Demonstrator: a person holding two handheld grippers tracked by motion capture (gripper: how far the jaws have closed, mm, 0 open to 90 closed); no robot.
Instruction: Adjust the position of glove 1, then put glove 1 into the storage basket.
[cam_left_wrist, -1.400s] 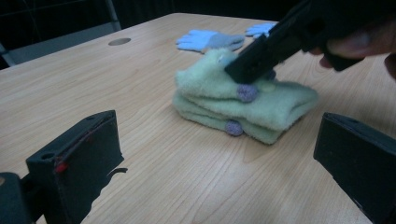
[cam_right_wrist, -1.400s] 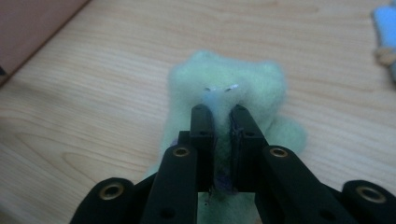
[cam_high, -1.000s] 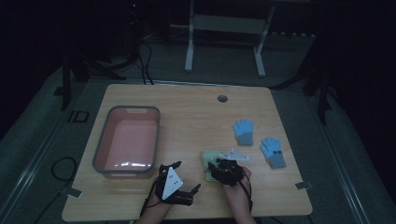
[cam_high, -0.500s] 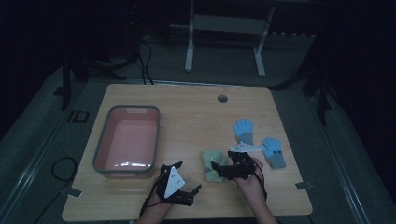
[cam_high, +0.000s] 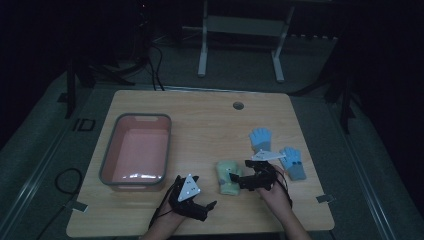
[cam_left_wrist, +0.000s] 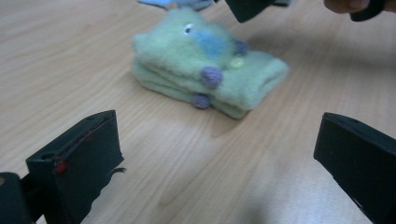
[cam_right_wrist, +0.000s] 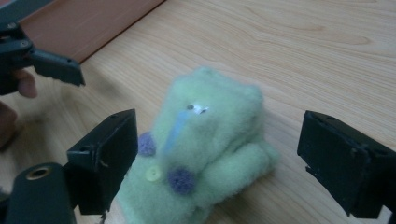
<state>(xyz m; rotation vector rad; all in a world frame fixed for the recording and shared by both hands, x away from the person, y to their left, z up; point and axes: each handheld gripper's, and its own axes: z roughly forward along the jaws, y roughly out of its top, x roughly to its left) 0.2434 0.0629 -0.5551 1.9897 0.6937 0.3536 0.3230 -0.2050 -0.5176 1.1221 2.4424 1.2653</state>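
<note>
High view: wooden table (cam_high: 200, 120), dark room

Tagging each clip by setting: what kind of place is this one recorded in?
Probably a dim lab or recording room, not a home. A lone wooden table with a cable hole stands on grey floor, cables trail behind it, and staged props lie on it: a pink bin and small gloves.

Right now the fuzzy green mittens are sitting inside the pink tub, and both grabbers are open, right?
Not quite. The green mittens lie on the bare table, beside the pink tub, as the high view shows. Both grabbers, left and right, are open.
</note>
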